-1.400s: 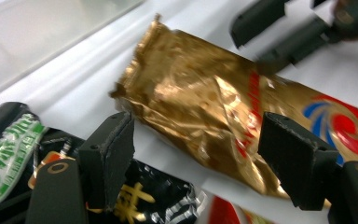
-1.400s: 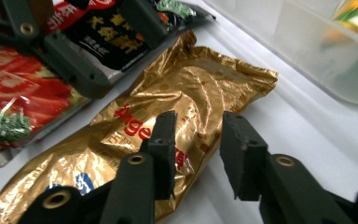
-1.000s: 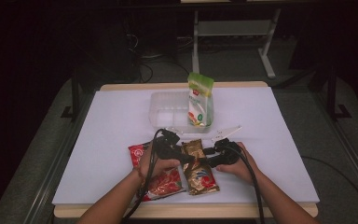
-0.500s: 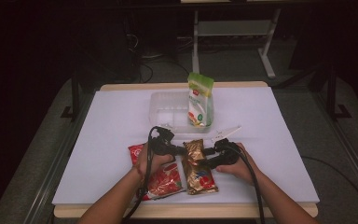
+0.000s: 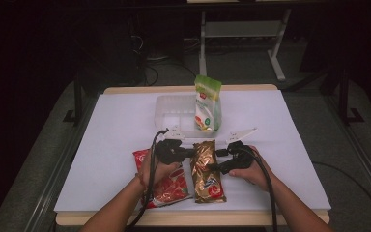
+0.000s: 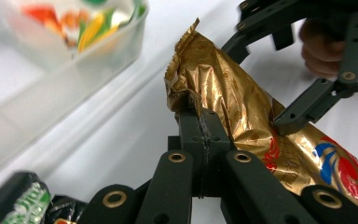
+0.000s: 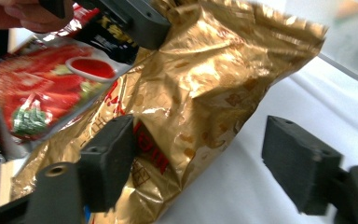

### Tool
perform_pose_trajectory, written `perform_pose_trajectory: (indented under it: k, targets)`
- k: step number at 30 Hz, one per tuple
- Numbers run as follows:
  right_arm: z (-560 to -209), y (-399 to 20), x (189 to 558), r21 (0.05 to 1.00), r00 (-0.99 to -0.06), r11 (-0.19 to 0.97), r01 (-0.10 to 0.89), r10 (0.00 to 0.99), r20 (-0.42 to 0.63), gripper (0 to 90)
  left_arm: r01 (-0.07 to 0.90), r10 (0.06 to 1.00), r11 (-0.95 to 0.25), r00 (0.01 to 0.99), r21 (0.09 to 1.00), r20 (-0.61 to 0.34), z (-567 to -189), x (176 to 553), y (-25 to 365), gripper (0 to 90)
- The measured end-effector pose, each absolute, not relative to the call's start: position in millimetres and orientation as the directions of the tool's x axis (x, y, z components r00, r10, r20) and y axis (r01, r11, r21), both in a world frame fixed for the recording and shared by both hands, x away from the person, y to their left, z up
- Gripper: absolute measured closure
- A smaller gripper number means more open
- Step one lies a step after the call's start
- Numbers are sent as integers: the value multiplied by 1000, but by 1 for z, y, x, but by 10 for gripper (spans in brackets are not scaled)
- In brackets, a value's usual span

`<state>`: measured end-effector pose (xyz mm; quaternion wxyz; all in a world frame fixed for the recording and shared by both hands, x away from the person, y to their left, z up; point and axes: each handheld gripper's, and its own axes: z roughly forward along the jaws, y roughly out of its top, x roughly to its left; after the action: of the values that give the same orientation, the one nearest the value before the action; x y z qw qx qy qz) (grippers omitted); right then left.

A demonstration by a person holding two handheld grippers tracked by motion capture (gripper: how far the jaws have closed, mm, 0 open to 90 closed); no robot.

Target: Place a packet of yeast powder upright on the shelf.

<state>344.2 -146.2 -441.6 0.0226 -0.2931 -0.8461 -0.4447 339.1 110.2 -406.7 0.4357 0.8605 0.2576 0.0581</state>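
gold packet changes claws

on the left of the desk (image 5: 116,125) the red packet (image 5: 171,186) lies flat under the left hand. a second ago the left claw (image 6: 199,122) stood wide beside the gold packet (image 5: 206,169); now it is clamped on the crinkled top corner of that packet and has lifted it off the desk, as the left gripper view shows. to the right, the right claw (image 7: 200,161) has just been opening: its jaws straddle the gold packet's edge without pressing on it. i judge this a handover, leaving the left claw to carry the packet toward the clear tub (image 5: 176,113), where a green pouch (image 5: 206,104) stands.
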Motion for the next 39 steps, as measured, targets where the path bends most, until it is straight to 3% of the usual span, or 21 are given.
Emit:
perform_pose_trajectory:
  k: [5,8,11,13,19,26,39]
  targets:
    - [-439,-144,344,744,-832,418,521,445,333,203,333,464,-470,881,818,-93,-399,331,112,900]
    - [-436,-143,342,769,-850,394,503,386,357,361,325,459,-458,884,828,-93,-397,329,114,900]
    - [-430,-144,340,792,-863,387,472,388,324,495,324,463,-426,880,845,-104,-396,330,118,900]
    - [-428,-149,341,805,-854,335,490,373,364,574,324,450,-403,884,856,-123,-394,330,122,900]
    - [-413,-153,334,846,-876,308,435,362,319,688,292,439,-370,891,882,-111,-386,327,127,892]
    - [-400,-153,325,876,-891,301,376,378,252,723,270,444,-361,891,893,-90,-381,322,131,743]
    - [-386,-160,316,906,-880,274,322,441,179,739,189,520,-402,852,896,54,-373,303,164,425]
